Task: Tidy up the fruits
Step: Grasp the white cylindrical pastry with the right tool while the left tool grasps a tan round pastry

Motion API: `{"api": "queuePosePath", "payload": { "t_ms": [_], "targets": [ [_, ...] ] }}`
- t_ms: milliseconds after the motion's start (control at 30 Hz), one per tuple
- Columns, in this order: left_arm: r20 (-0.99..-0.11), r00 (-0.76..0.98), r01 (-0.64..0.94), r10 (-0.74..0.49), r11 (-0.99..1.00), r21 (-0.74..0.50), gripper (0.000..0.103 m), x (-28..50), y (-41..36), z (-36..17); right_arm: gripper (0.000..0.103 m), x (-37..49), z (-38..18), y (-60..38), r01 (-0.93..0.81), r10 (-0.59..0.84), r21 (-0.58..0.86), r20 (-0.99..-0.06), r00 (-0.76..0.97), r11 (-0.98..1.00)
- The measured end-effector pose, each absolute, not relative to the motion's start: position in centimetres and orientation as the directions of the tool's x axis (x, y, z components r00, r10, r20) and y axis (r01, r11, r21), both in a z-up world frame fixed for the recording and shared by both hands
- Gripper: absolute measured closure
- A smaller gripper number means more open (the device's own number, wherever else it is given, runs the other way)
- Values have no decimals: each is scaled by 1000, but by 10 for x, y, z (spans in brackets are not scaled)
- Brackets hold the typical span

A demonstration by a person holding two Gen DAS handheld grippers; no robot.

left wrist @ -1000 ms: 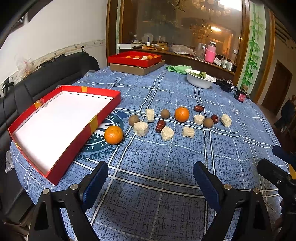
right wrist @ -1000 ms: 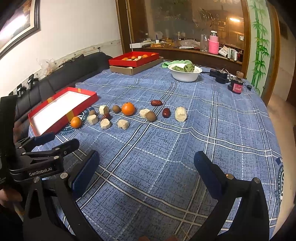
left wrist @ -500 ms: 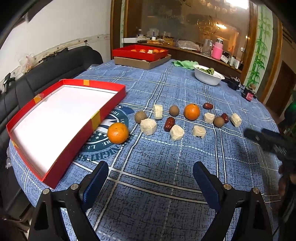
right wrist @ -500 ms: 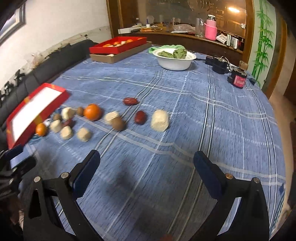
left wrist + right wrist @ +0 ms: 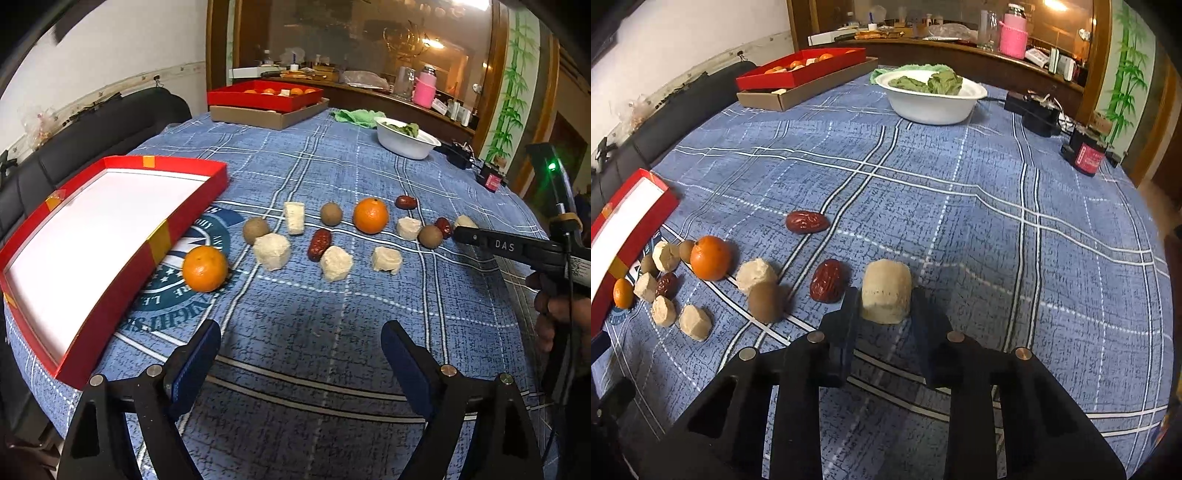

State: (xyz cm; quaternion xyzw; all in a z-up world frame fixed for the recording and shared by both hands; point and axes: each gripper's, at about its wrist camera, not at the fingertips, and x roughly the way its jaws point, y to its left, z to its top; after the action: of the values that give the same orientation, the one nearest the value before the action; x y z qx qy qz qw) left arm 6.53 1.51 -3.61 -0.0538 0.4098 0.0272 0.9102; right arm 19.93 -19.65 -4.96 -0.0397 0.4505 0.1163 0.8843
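Two oranges (image 5: 205,268) (image 5: 370,216), dark red dates (image 5: 319,244), round brown fruits (image 5: 256,229) and several pale cream chunks (image 5: 271,251) lie in loose rows on the blue plaid cloth. An empty red tray (image 5: 159,240) with a white floor sits to their left. My left gripper (image 5: 299,354) hovers near the table's front edge, its jaws wide and closing slightly with nothing between them. My right gripper (image 5: 886,312) is closing on the rightmost cream chunk (image 5: 886,291), with both fingers against its sides. A date (image 5: 827,280) lies just left of it.
At the far end are a red box of fruit on a cardboard box (image 5: 266,99), a white bowl of greens (image 5: 931,96), a green cloth and small dark devices (image 5: 1086,153). A black sofa (image 5: 92,129) borders the table's left. A hand (image 5: 554,306) holds the right gripper.
My right gripper moved forward and down to the rightmost cream chunk, and its jaws went from wide open to closed around it. The left gripper shifted slightly closer to the fruit.
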Motion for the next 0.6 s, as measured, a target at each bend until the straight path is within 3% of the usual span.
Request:
{"api": "queuePosePath", "payload": {
  "t_ms": [133,533,600],
  "targets": [
    [-759,650,-75,-25,992,-97,20,75,6,-37,77,187,-40,-201,-241,200,65,-778,596,968],
    [-807,590,-145,24,986,-77,47,129,-4,-49,77,152,-23,-217,-260,306,176,-701,644,949],
    [-807,590,-164,35,983,-77,59,135,-4,-48,77,151,-22,-217,-266,315,182,-697,644,947]
  ]
}}
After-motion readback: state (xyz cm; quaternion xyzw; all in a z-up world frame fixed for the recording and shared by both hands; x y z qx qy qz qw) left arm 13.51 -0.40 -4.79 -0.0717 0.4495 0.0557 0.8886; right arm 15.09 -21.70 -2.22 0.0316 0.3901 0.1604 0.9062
